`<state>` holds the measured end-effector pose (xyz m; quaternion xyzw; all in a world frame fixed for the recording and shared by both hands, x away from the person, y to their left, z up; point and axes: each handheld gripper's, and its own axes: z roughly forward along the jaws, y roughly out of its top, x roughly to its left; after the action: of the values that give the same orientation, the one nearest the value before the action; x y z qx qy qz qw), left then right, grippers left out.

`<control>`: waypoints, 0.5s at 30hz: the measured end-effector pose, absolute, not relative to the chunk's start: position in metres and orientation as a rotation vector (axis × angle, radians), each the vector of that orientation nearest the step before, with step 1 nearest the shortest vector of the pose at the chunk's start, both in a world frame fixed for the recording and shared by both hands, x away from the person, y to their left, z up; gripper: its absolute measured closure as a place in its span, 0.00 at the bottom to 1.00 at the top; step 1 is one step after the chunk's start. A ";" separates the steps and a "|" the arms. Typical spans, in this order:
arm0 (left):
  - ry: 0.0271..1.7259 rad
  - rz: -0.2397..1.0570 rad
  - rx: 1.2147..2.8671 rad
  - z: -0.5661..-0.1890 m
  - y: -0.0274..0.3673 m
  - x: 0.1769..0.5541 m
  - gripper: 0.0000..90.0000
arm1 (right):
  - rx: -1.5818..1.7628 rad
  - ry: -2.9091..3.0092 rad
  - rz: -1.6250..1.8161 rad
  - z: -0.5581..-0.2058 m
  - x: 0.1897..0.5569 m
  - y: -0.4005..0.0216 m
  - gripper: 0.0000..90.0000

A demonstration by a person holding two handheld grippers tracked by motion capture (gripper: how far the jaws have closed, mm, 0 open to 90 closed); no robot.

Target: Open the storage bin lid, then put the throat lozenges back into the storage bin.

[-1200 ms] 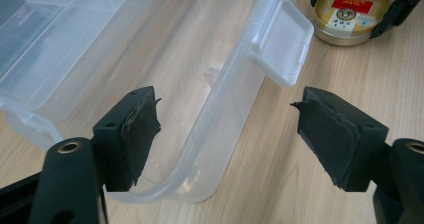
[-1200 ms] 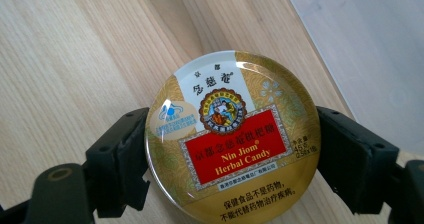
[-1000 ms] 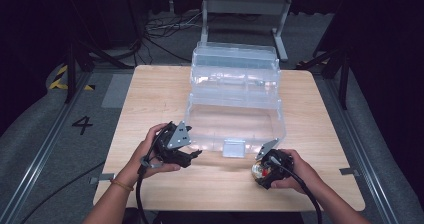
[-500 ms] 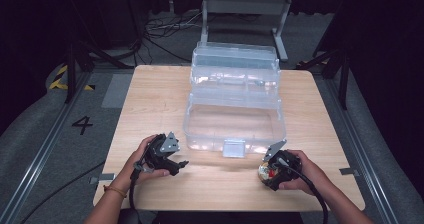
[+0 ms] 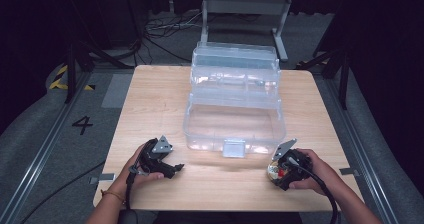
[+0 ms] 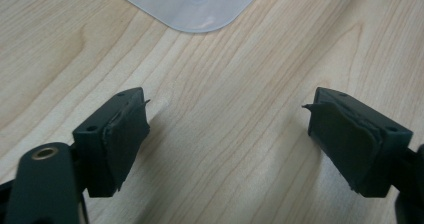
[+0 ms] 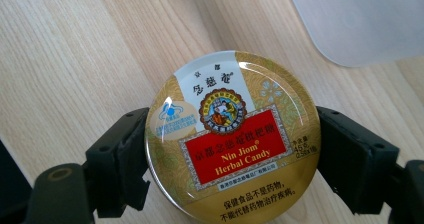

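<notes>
Item: round candy tin (image 7: 232, 134), gold lid with a red label panel, held flat across its width between the two jaws of the right gripper (image 5: 281, 170), pads pressed to its rim on either side. Location: near the table's (image 5: 150, 99) front edge, toward its front right corner, just clear of the front right corner of the clear plastic box (image 5: 235, 124). Box: lid swung back and open, main well facing up, latch tab at the middle of its front wall. Bearing: the open well lies beyond and to the left of the tin as the high view shows it, so the likely move is a lift up and over the front wall (the tin, being round, has no long axis to line up). Left gripper (image 5: 167, 168): near the front edge toward the front left corner, jaws spread wide and just opened further, nothing between them, bare wood below in the left gripper view (image 6: 230, 129). Nearer hand: the right, already gripping the tin.
</notes>
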<state>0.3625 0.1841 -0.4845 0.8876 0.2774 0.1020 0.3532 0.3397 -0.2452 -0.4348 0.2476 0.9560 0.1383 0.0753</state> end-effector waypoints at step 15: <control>0.720 0.264 2.299 -0.485 0.183 0.364 0.16 | 0.757 2.820 0.441 -0.414 0.343 -0.258 0.23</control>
<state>0.3636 0.1828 -0.4845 0.8880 0.2782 0.1020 0.3516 0.3426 -0.2576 -0.4141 0.2551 0.9507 0.1487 0.0942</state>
